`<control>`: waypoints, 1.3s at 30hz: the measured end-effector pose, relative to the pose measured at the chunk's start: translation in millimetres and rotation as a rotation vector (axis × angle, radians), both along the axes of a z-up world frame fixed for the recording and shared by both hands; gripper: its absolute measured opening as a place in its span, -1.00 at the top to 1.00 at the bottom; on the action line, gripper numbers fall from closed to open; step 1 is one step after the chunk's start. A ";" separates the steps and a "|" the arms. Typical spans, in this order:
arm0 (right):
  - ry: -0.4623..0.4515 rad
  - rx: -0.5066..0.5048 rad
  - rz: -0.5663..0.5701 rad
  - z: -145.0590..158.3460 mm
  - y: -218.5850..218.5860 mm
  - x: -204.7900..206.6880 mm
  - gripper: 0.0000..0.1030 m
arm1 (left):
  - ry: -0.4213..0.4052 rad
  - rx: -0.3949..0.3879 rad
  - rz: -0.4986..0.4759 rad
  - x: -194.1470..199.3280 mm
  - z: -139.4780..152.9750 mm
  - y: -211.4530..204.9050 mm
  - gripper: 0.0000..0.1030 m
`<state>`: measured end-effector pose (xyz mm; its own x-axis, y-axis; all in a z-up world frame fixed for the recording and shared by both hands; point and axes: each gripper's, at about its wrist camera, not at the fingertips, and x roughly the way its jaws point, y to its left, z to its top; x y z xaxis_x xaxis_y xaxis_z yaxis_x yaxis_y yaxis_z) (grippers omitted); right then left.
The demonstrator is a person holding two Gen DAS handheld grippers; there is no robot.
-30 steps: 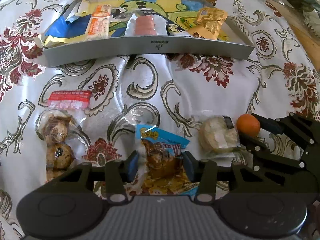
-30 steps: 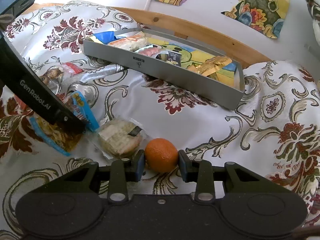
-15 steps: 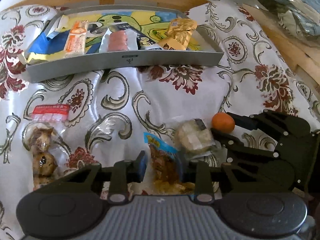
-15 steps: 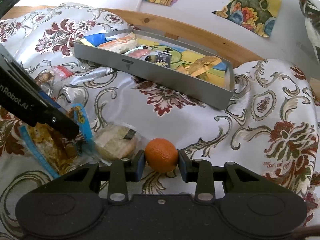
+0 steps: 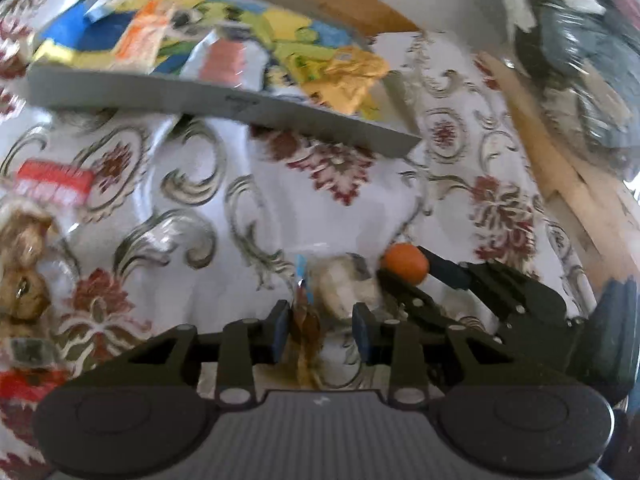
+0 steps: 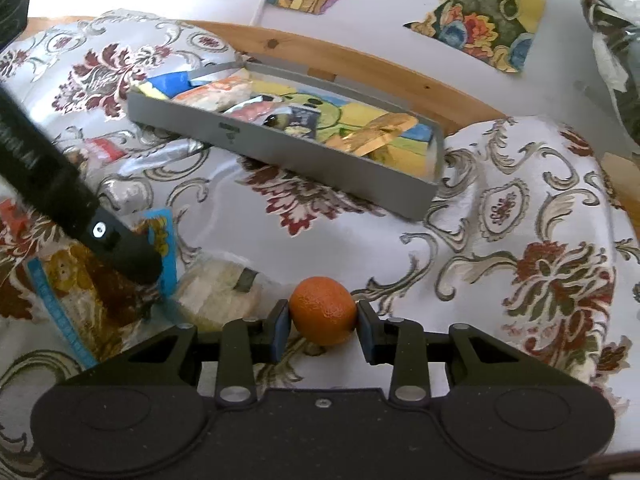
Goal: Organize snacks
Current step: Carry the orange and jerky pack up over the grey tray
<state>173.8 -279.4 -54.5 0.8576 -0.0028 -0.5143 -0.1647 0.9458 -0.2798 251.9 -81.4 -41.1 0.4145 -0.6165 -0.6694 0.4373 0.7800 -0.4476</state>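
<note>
A blue and yellow snack packet [image 5: 305,322] stands edge-on between the pads of my left gripper [image 5: 320,332], which is shut on it. In the right wrist view the packet [image 6: 76,284] is tilted up off the cloth under the left gripper's black finger [image 6: 132,258]. My right gripper [image 6: 323,320] is shut on a small orange [image 6: 322,310] just above the floral cloth. The left wrist view has the orange [image 5: 404,266] at the right gripper's fingertips. Farther back sits the grey tray [image 6: 320,160], with several wrapped snacks in it.
A round wrapped cake [image 6: 220,284] lies on the cloth between the packet and the orange. At the left lie a clear bag of brown snacks [image 5: 20,264] and a red-labelled packet [image 5: 52,182]. The wooden table edge [image 5: 560,184] runs along the right.
My left gripper has narrowed on the snack packet and tipped it up edge-on, and its view has rolled and moved forward. The orange stays between the right pads.
</note>
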 end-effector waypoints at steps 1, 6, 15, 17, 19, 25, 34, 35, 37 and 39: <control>-0.005 0.002 -0.005 1.2 -1.6 -0.1 0.28 | -0.012 0.014 -0.007 -0.7 1.0 -2.4 0.27; -0.037 0.018 -0.020 6.3 -6.3 -1.5 0.28 | 0.044 0.061 -0.008 7.3 -7.4 -4.4 0.28; -0.077 0.022 -0.009 10.5 -3.6 -4.9 0.28 | 0.062 0.040 0.000 6.9 -14.5 -2.1 0.34; -0.080 0.023 -0.015 10.6 -3.9 -4.9 0.28 | 0.046 0.094 -0.006 6.6 -15.6 -7.9 0.48; -0.083 0.023 -0.017 10.6 -4.0 -5.0 0.28 | 0.043 0.119 -0.006 6.3 -17.8 -11.0 0.49; -0.112 0.020 -0.014 10.8 -1.9 -8.3 0.28 | 0.029 0.130 0.005 4.7 -16.2 -7.9 0.50; -0.150 0.031 0.011 17.6 10.8 -10.2 0.28 | -0.023 0.108 0.054 -0.4 2.1 23.4 0.50; -0.156 0.029 0.015 19.8 13.8 -9.8 0.28 | -0.036 0.103 0.061 1.6 6.7 26.0 0.50; -0.176 0.038 0.024 27.5 19.9 -7.7 0.28 | -0.077 0.096 0.071 7.9 17.6 31.5 0.50; -0.190 0.056 0.025 37.0 24.9 -3.5 0.28 | -0.124 0.094 0.080 16.4 27.6 34.0 0.50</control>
